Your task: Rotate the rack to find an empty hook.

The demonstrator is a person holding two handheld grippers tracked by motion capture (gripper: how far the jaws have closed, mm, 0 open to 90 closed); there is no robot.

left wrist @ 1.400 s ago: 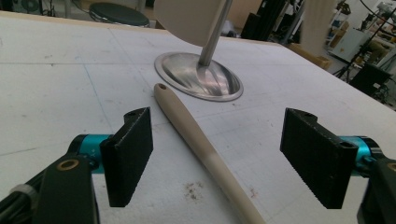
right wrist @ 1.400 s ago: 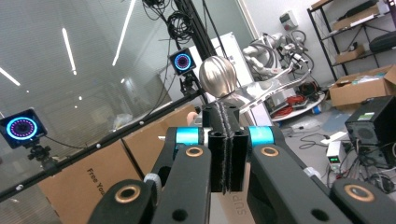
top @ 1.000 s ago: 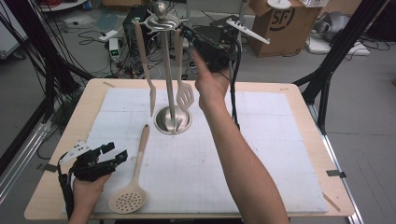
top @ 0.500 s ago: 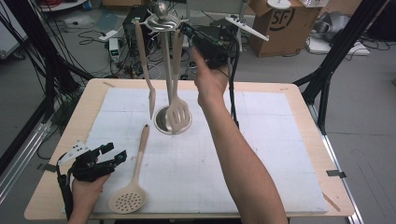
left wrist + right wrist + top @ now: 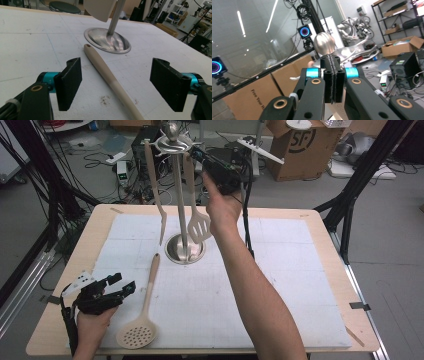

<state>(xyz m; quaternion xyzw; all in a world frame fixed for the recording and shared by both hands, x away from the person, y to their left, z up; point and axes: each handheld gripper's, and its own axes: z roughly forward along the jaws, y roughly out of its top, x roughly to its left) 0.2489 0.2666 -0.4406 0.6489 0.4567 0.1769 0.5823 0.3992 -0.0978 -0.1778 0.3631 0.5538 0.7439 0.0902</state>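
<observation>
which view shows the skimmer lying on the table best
The high view: the whole skimmer shows there, perforated head near the left gripper, handle pointing at the stand's base. The left gripper view shows just its handle, running between the open jaws.

Bright, even indoor light; soft shadows, slightly blurry pictures

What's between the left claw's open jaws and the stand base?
The handle of the skimmer runs up between the left claw jaws toward the stand base; past its tip, bare white mat. Left gripper view shows it.
</observation>
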